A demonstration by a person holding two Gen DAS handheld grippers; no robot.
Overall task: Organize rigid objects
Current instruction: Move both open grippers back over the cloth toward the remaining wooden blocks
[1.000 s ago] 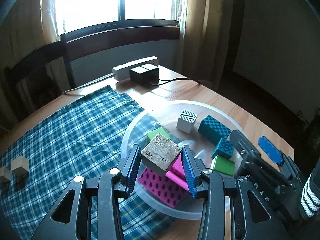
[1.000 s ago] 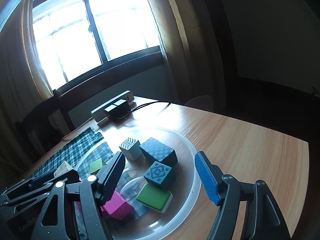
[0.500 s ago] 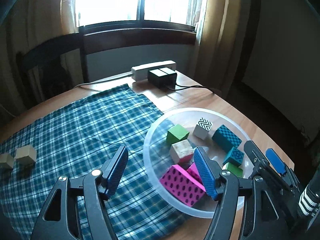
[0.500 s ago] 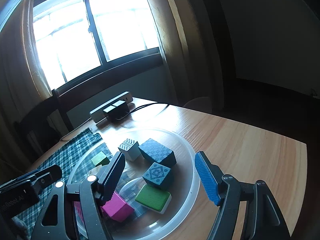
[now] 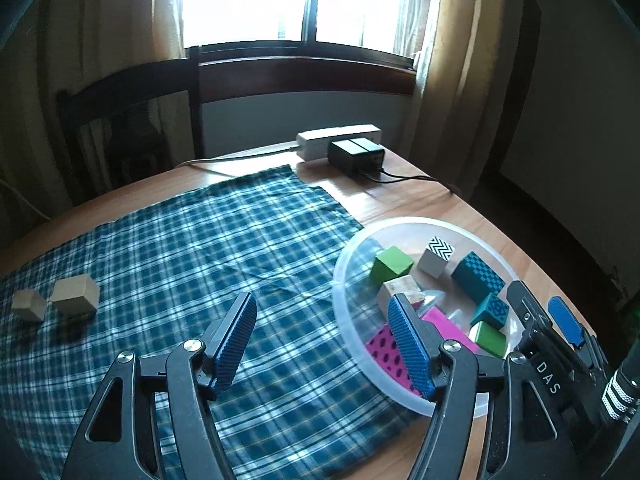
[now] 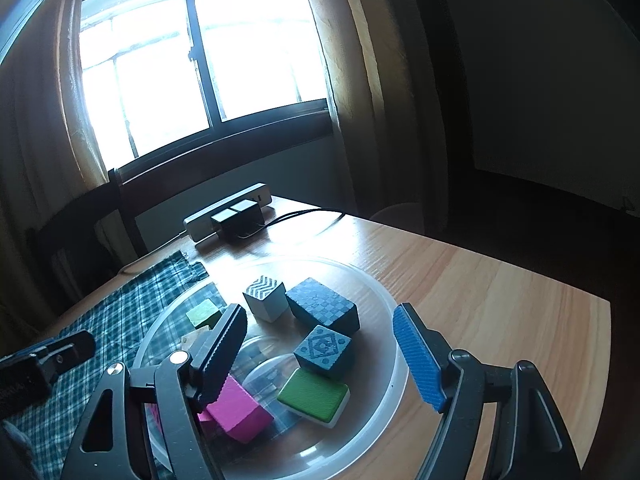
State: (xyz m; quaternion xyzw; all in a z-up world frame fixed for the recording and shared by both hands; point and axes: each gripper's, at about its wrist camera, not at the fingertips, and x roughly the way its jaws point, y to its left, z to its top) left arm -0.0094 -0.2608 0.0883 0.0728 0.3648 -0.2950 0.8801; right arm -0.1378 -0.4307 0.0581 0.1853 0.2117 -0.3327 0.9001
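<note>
A clear plastic bowl (image 5: pixel 343 320) on the right holds several blocks: a green cube (image 5: pixel 392 264), a zigzag cube (image 5: pixel 438 256), a teal checkered block (image 5: pixel 478 276), a plain wooden block (image 5: pixel 400 290) and a pink dotted block (image 5: pixel 386 354). My left gripper (image 5: pixel 320 312) hangs open and empty over the plaid cloth (image 5: pixel 200 248), its right finger at the bowl's rim. Two plain wooden cubes (image 5: pixel 76 294) sit on the cloth at far left. My right gripper (image 6: pixel 320 320) hovers over the bowl (image 6: pixel 394 344), its jaws opening, touching nothing; a teal patterned cube (image 6: pixel 324 350) and a flat green block (image 6: pixel 314 396) lie below.
A white power strip (image 5: pixel 340 138) with black adapters (image 5: pixel 354 156) and a cable lies at the table's far edge, with a dark chair (image 5: pixel 132 96) and a window behind. Bare wooden tabletop (image 6: pixel 500 304) stretches to the right of the bowl.
My left gripper opened and let the plain wooden block drop into the bowl, then moved left over the cloth. The right gripper stayed put and its jaws spread slightly.
</note>
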